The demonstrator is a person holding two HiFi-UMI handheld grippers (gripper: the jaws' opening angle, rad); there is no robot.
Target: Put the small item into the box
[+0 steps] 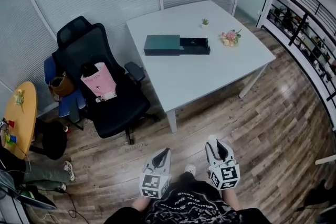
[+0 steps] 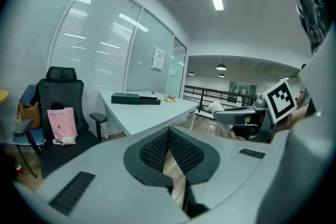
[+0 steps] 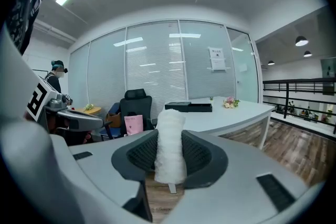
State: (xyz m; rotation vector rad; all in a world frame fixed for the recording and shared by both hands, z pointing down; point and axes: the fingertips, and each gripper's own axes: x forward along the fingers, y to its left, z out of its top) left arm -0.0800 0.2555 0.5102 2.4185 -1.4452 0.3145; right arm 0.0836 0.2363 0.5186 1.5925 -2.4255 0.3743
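Head view: right hand-held gripper (image 1: 219, 150) pinches fluffy white roll (image 3: 170, 152); left hand-held gripper (image 2: 169, 136) closed.

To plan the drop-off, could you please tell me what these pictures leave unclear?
Inside of the dark box: head view, too small and dark to tell contents.
Bystander: head view, cut by the left edge; only legs show.
White roll in the right tongs: right gripper view, pads cover its sides; its make stays unclear.
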